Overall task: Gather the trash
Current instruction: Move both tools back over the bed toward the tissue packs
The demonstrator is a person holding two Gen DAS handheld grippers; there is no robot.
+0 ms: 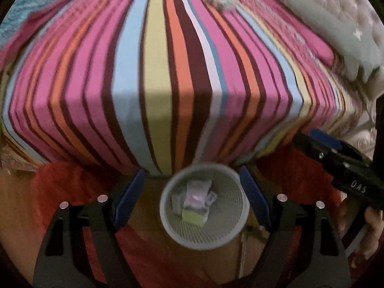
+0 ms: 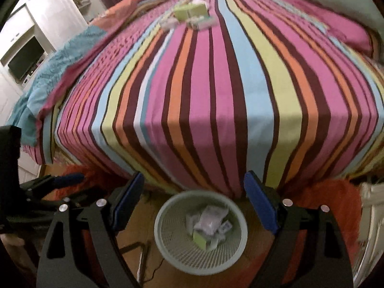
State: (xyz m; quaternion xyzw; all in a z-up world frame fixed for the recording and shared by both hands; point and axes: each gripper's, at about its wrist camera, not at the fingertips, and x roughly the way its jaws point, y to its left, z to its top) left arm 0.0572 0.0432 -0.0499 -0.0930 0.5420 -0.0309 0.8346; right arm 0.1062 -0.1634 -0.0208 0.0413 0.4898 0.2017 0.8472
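Pale green mesh wastebasket (image 1: 204,206) on the wooden floor at the foot of the striped bed cover (image 1: 168,72), holding a lime-green box (image 1: 193,217) and crumpled pale wrappers (image 2: 211,218). More lime-green and pale trash (image 2: 189,15) far up the bed (blurred). Left gripper (image 1: 192,194) and right gripper (image 2: 193,200) above the basket, blue-padded jaws wide, gripping nothing.

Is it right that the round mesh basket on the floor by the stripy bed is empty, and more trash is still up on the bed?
Not quite. The mesh basket is not empty: the right wrist view shows crumpled wrappers and a small green box inside it. The rest holds: more trash lies on the striped bed.
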